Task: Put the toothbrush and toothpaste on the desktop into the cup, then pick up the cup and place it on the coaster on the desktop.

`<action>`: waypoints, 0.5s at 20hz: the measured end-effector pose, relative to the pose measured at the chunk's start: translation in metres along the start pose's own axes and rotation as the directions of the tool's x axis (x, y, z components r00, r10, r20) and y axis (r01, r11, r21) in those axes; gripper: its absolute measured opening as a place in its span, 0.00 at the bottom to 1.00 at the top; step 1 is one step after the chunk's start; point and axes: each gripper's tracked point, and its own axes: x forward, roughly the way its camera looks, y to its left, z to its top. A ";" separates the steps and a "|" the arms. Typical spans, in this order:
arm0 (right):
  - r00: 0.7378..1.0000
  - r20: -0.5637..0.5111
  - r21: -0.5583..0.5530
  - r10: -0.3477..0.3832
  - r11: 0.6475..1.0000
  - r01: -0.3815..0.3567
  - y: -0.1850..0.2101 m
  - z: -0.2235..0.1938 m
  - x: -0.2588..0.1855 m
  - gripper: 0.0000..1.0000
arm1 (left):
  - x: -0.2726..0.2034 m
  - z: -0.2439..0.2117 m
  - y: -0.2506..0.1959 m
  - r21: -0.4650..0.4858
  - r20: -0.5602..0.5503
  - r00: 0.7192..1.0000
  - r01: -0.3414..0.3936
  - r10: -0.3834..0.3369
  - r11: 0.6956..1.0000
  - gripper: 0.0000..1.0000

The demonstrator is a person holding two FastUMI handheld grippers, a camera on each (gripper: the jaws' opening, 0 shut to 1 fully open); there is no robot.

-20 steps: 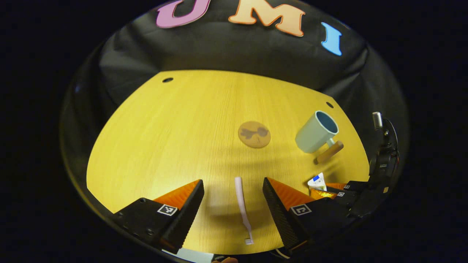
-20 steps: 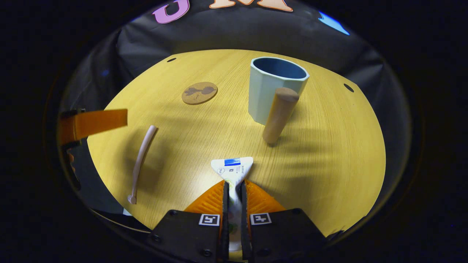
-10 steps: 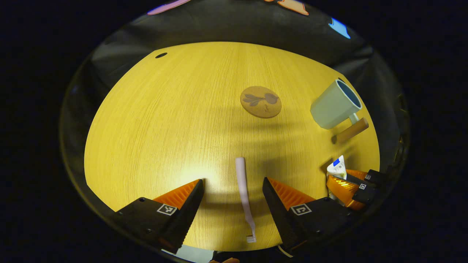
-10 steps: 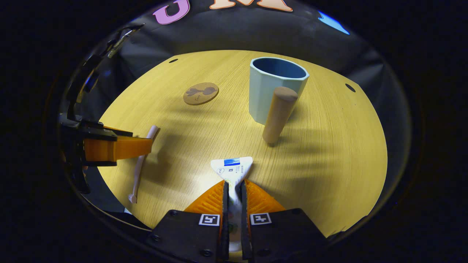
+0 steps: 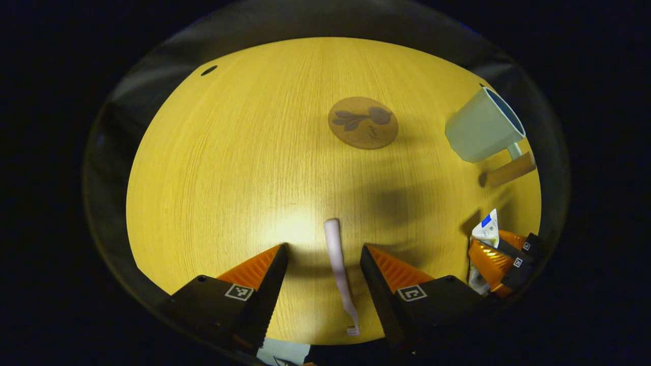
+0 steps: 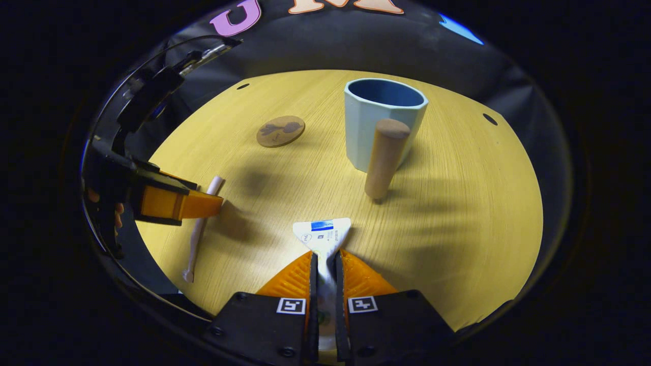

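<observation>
The toothbrush lies flat on the wooden desktop, on the near side of the coaster and well apart from it, with its bristle end toward the desk's near edge. The left gripper hangs low over the toothbrush with its jaws spread wide, one finger on each side of the handle and neither touching it. The right gripper has its jaws closed tight on the toothpaste, whose flat crimped end sticks out toward the cup. The cup stands upright to the right of the coaster, its wooden handle facing the toothpaste. To take the toothbrush cleanly, the left fingers should probably settle right down to the desktop first, centred across the handle's thicker part, then close squarely so the thin handle neither rolls nor slips out; lifting it level and tipping it upright only above the cup's mouth seems safest.
</observation>
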 end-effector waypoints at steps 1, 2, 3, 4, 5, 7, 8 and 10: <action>1.000 0.000 -0.001 0.002 1.000 -0.002 0.000 -0.001 0.001 0.16 | 0.000 -0.001 -0.001 0.019 -0.017 1.000 0.004 -0.003 1.000 0.81; 1.000 -0.001 -0.002 0.003 1.000 -0.003 -0.001 -0.001 0.000 0.16 | -0.001 -0.001 -0.003 0.045 -0.025 1.000 0.010 -0.009 0.999 0.77; 1.000 -0.002 -0.004 0.005 1.000 -0.005 -0.001 0.000 0.000 0.16 | -0.001 -0.003 -0.007 0.078 -0.038 0.999 0.017 -0.014 0.997 0.63; 1.000 -0.003 -0.006 0.005 1.000 -0.005 -0.001 -0.001 0.000 0.16 | -0.001 -0.004 -0.008 0.093 -0.043 0.999 0.020 -0.016 0.995 0.51; 1.000 -0.003 -0.009 0.005 1.000 -0.005 0.000 -0.001 0.001 0.16 | 0.000 -0.005 -0.010 0.101 -0.051 0.999 0.020 -0.015 0.995 0.40; 1.000 -0.003 -0.013 0.004 1.000 -0.004 0.000 0.001 -0.001 0.16 | -0.001 -0.006 -0.011 0.100 -0.046 0.999 0.021 -0.017 0.995 0.16; 1.000 -0.003 -0.016 0.004 1.000 -0.004 0.000 0.000 0.000 0.16 | -0.003 -0.005 -0.011 0.101 -0.042 0.999 0.028 -0.024 0.994 0.12; 1.000 -0.004 -0.021 0.005 1.000 -0.005 0.001 0.000 0.001 0.16 | -0.003 -0.005 -0.012 0.113 -0.032 0.999 0.043 -0.039 0.993 0.04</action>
